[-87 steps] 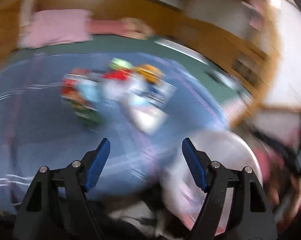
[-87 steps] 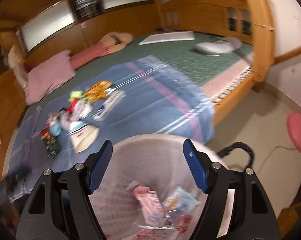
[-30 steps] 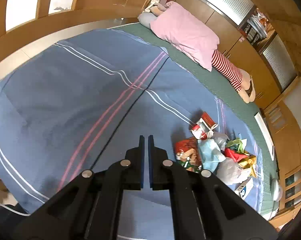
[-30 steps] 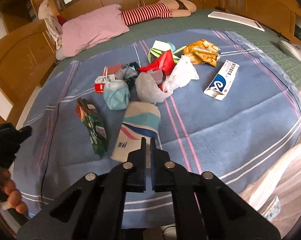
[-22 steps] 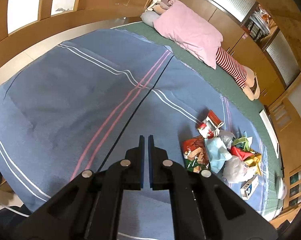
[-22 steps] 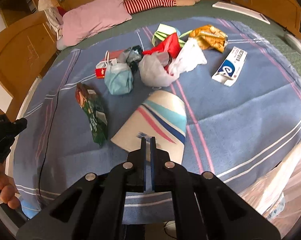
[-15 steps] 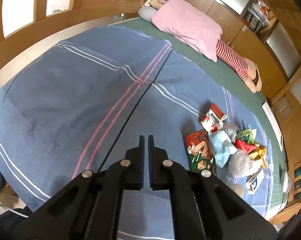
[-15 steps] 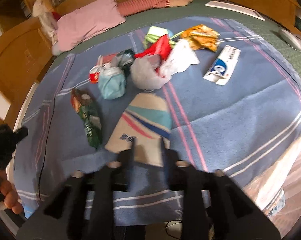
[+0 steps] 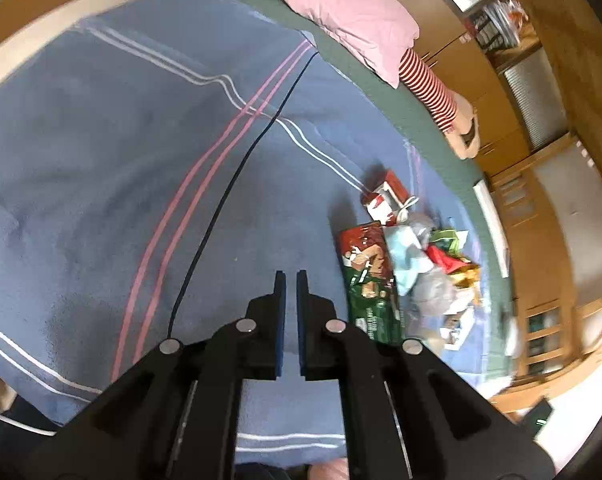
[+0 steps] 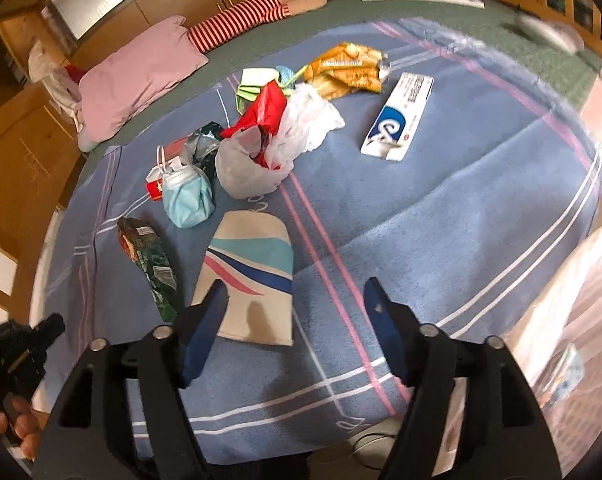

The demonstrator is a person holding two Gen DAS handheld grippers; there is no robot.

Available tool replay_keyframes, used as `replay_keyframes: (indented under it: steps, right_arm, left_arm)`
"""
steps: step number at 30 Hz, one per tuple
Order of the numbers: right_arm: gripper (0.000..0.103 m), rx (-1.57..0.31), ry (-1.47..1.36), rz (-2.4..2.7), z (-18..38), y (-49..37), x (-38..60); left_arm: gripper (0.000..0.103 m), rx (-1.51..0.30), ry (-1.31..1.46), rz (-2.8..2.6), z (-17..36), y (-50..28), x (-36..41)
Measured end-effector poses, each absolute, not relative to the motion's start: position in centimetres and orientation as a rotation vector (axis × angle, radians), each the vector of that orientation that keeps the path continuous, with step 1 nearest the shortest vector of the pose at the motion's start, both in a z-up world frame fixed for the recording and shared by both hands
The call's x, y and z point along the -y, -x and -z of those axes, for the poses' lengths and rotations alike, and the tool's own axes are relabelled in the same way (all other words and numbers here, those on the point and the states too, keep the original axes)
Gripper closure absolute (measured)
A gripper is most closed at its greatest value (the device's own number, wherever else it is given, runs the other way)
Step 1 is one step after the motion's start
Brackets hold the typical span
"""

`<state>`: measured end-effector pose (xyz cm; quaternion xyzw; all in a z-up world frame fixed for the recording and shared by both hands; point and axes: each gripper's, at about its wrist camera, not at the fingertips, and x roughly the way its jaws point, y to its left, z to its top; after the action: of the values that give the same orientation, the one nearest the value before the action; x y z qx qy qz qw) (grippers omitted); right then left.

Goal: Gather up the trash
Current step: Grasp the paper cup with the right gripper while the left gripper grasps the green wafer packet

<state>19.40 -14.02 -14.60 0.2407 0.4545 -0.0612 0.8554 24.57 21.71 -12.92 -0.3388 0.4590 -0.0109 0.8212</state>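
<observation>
On the bed, over a blue striped blanket (image 10: 441,216), trash lies scattered:
- flattened paper cup (image 10: 253,276), white with teal, navy and pink bands, nearest the right tool;
- green snack wrapper (image 10: 151,266), just left of the cup;
- blue face mask (image 10: 189,196);
- grey bag (image 10: 243,166) and white plastic bag (image 10: 305,124), bunched with red wrapper (image 10: 263,110);
- yellow-orange packet (image 10: 347,68);
- toothpaste box (image 10: 399,120), apart to the right.

Right tool (image 10: 293,320): jaws have just been opening and stand wide apart, nothing between them, over the cup's near edge.
Left tool (image 9: 290,300): jaws have just parted to a narrow slit and hold nothing; over bare blanket, with the wrapper off to its right.

Step in hand, by judgement: approach to pick up the cup. Next move calls for lowering the right tool until its jaws straddle the cup's edge, then closing.

Container: pale bin (image 10: 573,320) at the right frame edge beside the bed; one packet is visible through its side, other contents hidden.
</observation>
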Motion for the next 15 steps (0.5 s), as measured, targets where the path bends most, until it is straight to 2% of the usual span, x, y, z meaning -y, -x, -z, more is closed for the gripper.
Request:
replay_keyframes:
  steps: [1,2,3,6,7,10,15]
  right_arm:
    - [0.031,-0.964,-0.51,0.119,14.8,-19.7,13.8]
    - [0.03,-0.976,-0.506,0.11,15.0,-20.1,13.4]
    - [0.029,-0.999,-0.49,0.088,15.5,-20.8,12.8]
    - [0.03,-1.014,-0.484,0.025,16.5,-22.1,11.5]
    - [0.045,-1.017,-0.49,0.007,16.8,-22.3,11.3]
    - [0.067,-0.991,-0.463,-0.048,16.7,-22.9,10.0]
    - [0.075,-1.023,-0.413,-0.262,15.6,-23.2,6.4]
  left_arm:
    - [0.082,-0.979,0.752,0.036,13.1,-24.5,-22.2]
    - [0.068,-0.978,0.776,0.034,13.3,-24.5,-22.6]
    - [0.061,-0.978,0.78,0.019,13.4,-24.5,-22.7]
    - [0.053,-0.986,0.766,-0.002,13.8,-24.9,-22.2]
    - [0.046,-0.993,0.769,0.004,13.9,-25.0,-21.8]
    - [0.042,-1.007,0.771,0.027,14.3,-25.5,-20.7]
    - [0.039,-0.982,0.782,-0.022,14.4,-25.8,-21.0]
